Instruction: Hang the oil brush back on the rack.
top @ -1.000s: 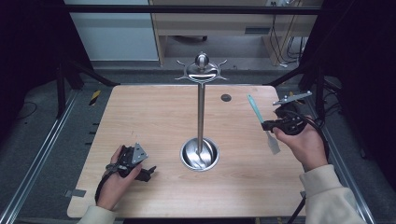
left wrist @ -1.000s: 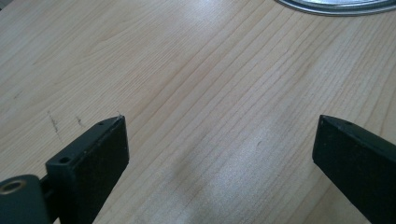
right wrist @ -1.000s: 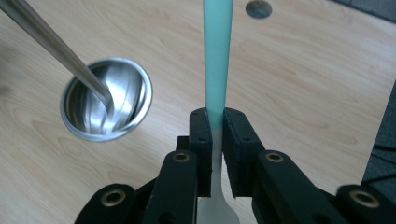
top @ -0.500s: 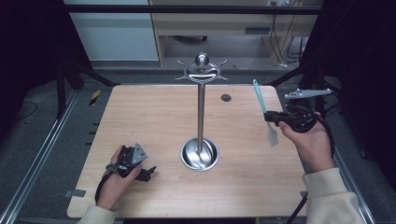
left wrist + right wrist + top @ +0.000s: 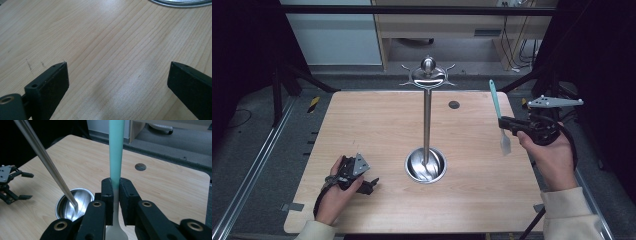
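A spatula with a teal handle [image 5: 495,97] and a pale blade [image 5: 505,144] stands almost upright above the table's right side, handle up. My right gripper [image 5: 504,125] is shut on it where handle meets blade. In the right gripper view the jaws [image 5: 115,192] press on the spatula [image 5: 116,152] from both sides. A metal stand rises from a round base [image 5: 426,167] at mid-table, its pole [image 5: 427,120] ending in a hooked top [image 5: 427,75]. My left gripper [image 5: 371,186] rests on the table at front left, open, with bare wood [image 5: 117,72] between its jaws.
A small dark round spot [image 5: 454,104] marks the table behind the stand. The stand's pole [image 5: 45,162] leans across the right gripper view, its base [image 5: 75,203] below it. Metal rails [image 5: 257,160] run along the table's left side. A wooden cabinet [image 5: 437,25] stands behind.
My right hand has lifted the spatula and drifted toward the table's right edge; the spatula now stands more upright. The left hand and its gripper have not moved.
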